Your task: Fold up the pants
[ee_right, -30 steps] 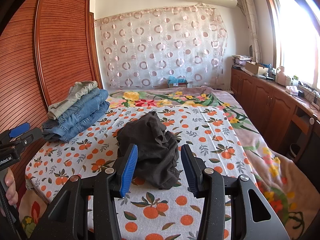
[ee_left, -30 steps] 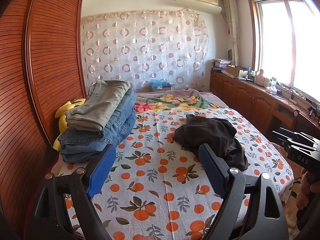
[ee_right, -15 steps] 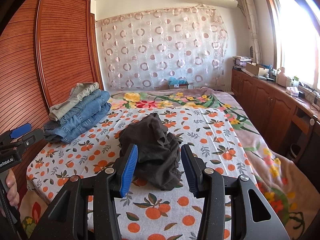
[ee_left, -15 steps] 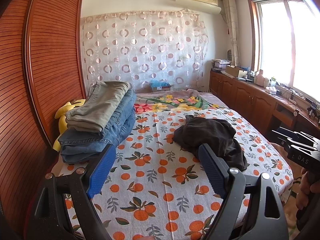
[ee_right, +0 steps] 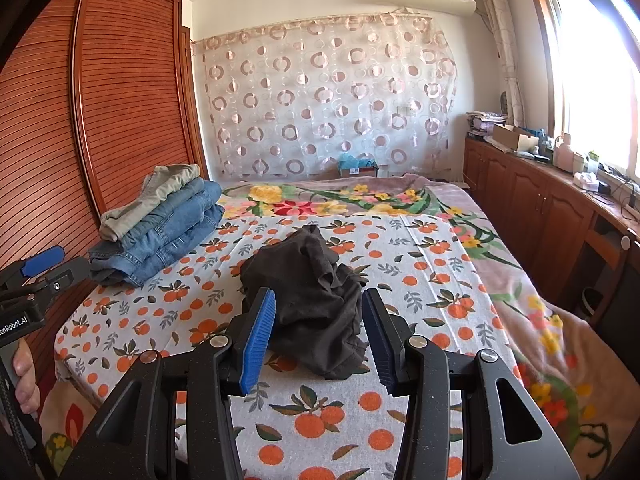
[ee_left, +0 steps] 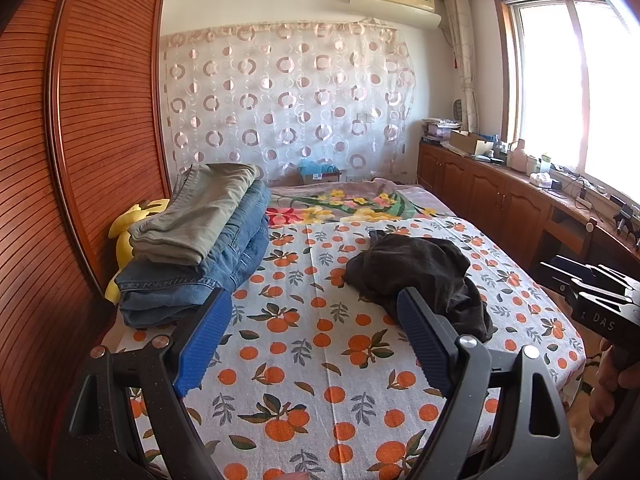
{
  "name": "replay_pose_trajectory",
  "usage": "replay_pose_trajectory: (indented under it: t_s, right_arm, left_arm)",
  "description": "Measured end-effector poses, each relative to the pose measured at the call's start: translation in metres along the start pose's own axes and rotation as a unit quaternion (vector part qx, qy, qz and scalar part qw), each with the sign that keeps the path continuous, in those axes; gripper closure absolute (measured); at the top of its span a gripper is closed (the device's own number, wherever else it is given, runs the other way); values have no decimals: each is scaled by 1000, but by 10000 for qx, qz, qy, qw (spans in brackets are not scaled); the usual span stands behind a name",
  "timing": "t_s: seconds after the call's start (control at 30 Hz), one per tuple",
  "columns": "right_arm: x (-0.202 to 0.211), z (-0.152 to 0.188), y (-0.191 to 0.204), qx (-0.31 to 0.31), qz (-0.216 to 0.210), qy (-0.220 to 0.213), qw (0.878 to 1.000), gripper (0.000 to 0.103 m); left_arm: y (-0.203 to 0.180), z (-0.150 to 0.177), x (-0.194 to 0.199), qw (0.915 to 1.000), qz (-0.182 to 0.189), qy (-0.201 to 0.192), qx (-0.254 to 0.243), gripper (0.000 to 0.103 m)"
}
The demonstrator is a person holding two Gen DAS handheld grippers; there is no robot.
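One bed, covered by a white sheet printed with oranges and leaves; all places below are given from this bed.

One crumpled dark grey pair of pants, unfolded, in a heap on the sheet near the middle of the bed, toward its foot end.

One stack of folded trousers on the bed's left side by the wardrobe: one khaki pair on top, and blue denim below, which looks like three pairs, though the count is uncertain.

One yellow soft toy, wedged between that stack and the wardrobe.

One floral blanket, lying across the head end and down the right edge of the bed.

One red-brown slatted wooden wardrobe, along the left of the bed.

One low wooden cabinet run under the window, right of the bed, its top cluttered.

Two handheld grippers with blue pads. Left gripper: jaws wide apart, empty, above the foot end. Right gripper: jaws apart, empty, short of the pants heap.
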State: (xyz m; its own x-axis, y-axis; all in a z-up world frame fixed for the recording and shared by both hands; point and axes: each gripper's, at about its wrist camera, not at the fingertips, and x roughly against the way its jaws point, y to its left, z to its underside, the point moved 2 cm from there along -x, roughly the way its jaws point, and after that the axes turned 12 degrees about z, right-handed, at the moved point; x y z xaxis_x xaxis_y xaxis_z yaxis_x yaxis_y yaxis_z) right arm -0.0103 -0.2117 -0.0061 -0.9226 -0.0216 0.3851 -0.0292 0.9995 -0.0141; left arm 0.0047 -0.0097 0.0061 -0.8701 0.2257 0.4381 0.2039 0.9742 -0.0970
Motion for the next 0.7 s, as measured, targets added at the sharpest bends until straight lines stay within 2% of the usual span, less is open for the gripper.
replay_pose_trajectory:
  t_s: [0.37, 0.7]
  right_arm:
    - [-4, 2, 0, 21, -37, 56, 10000, 56]
    - [-35, 11, -4, 136, -106, 379, 9991, 56]
  left_arm:
    - [7, 9, -10, 9999, 15, 128, 57, 18]
    - [18, 37, -56, 9962, 176, 851, 106, 18]
